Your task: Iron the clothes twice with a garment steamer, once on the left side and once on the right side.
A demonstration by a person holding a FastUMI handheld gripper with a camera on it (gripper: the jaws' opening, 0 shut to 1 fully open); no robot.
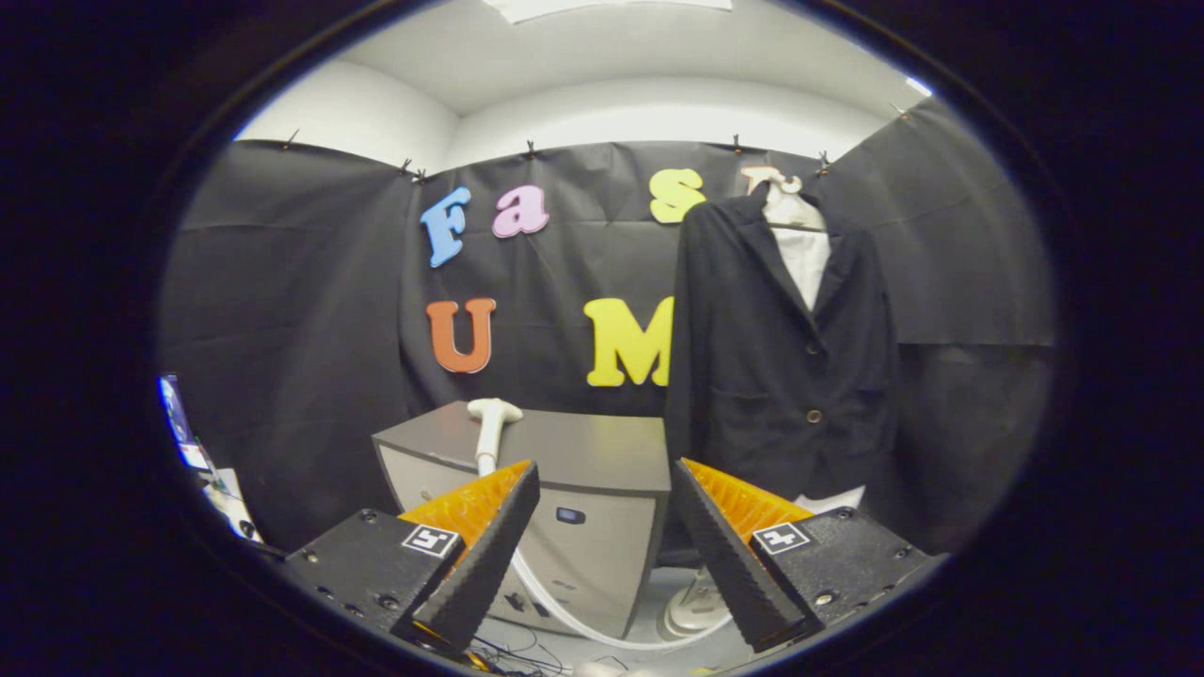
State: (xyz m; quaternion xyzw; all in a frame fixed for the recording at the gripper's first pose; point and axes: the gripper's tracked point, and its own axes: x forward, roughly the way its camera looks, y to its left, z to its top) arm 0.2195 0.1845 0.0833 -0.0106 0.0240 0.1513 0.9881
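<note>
A dark buttoned jacket [785,367] over a white shirt hangs on a hanger against the cloth wall, beyond my right finger. The white steamer head [492,423] lies on top of a grey cabinet [583,451], just beyond my left fingertip. Its white hose [564,616] curves down in front of the cabinet, below and between my fingers. My gripper [604,480] is open, with a wide gap and nothing between the fingers. It stands short of the cabinet and touches nothing.
The grey cabinet stands in the middle, left of the jacket. The white steamer base [696,602] sits on the floor below the jacket. Cables lie on the floor near the fingers. A screen and loose items [202,461] stand at the far left.
</note>
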